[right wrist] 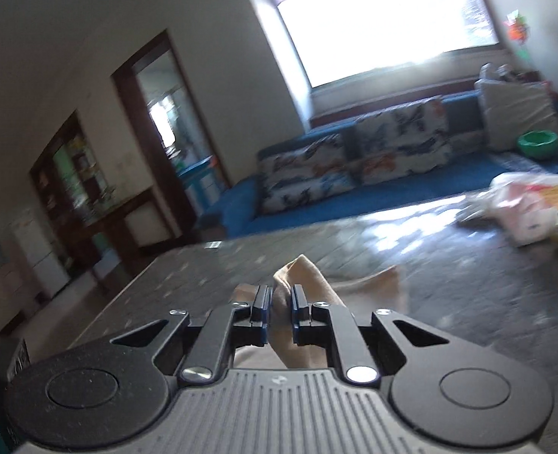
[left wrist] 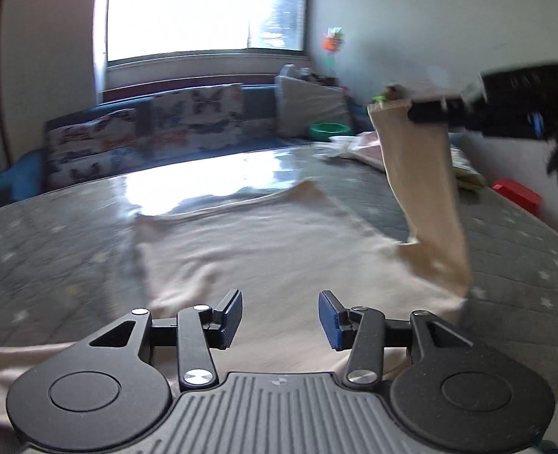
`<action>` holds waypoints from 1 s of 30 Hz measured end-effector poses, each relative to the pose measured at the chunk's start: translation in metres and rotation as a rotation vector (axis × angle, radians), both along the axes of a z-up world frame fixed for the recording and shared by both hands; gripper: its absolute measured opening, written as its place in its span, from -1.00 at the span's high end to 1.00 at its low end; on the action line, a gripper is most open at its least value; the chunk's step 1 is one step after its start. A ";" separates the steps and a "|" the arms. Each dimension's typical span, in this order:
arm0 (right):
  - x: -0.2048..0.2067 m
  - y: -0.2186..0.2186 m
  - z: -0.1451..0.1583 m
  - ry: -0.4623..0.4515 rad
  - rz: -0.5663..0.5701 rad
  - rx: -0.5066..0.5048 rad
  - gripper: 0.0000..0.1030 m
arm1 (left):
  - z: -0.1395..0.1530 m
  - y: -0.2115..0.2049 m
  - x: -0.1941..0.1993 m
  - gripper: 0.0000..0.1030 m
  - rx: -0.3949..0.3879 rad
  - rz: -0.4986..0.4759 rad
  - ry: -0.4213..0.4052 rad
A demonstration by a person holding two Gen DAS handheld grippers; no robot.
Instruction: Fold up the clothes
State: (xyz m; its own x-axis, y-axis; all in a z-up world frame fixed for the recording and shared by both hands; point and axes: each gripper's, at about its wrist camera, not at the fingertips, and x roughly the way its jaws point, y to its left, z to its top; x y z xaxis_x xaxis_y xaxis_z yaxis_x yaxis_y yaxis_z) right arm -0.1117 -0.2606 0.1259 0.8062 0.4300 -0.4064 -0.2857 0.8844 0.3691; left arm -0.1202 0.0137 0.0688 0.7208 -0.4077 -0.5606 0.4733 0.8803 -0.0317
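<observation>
No brand, label or legible writing is visible in either view.

Left wrist view, left to right: a cushion with a butterfly print (left wrist: 146, 132) stands against the far seating beyond the table (left wrist: 52, 234), which has a dark, glossy, star-patterned surface. The left gripper (left wrist: 279, 317) hovers low over the near part of the cream garment (left wrist: 264, 242), jaws spread wide, nothing between them. The garment's body lies flat on the table, its long axis running from the near edge toward the window. The sleeve (left wrist: 426, 189) on the right is lifted steeply upward, its cuff end uppermost, pinched by the right gripper (left wrist: 415, 108). A red box (left wrist: 517, 193) sits at the far right.

Right wrist view: the right gripper (right wrist: 279, 302) is clamped on a bunched fold of cream cloth. A pile of other laundry (right wrist: 532, 208) lies on the table, well apart to the right.
</observation>
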 end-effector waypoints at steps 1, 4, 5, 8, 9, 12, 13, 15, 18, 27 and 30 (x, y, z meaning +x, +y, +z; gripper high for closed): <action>0.004 0.014 -0.009 0.020 0.033 0.002 0.81 | -0.001 0.010 -0.001 0.06 0.001 0.029 0.005; 0.012 0.045 -0.033 0.061 0.095 -0.017 0.81 | -0.004 0.035 -0.003 0.06 -0.008 0.102 0.030; 0.013 0.059 -0.046 0.088 0.120 -0.022 0.81 | -0.005 0.041 -0.004 0.06 -0.014 0.120 0.038; 0.011 0.090 -0.080 0.170 0.195 -0.034 0.80 | -0.007 0.049 -0.007 0.06 -0.022 0.144 0.050; 0.009 0.094 -0.083 0.178 0.202 -0.041 0.76 | -0.007 0.050 -0.008 0.06 -0.021 0.145 0.051; -0.006 0.092 -0.085 0.191 0.236 -0.056 0.73 | -0.005 0.046 -0.010 0.06 -0.023 0.127 0.049; -0.008 0.089 -0.083 0.186 0.236 -0.061 0.70 | -0.005 0.042 -0.010 0.06 -0.026 0.117 0.048; -0.020 0.066 -0.073 0.157 0.196 -0.111 0.56 | -0.005 0.034 -0.008 0.06 -0.032 0.089 0.049; -0.024 0.037 -0.069 0.141 0.117 -0.181 0.47 | -0.011 0.015 -0.001 0.06 -0.035 0.040 0.062; -0.037 -0.034 -0.080 0.181 -0.060 -0.296 0.16 | -0.037 -0.035 0.023 0.28 0.004 -0.043 0.150; -0.043 -0.043 -0.084 0.195 -0.072 -0.286 0.05 | -0.043 -0.040 0.025 0.59 0.017 -0.050 0.162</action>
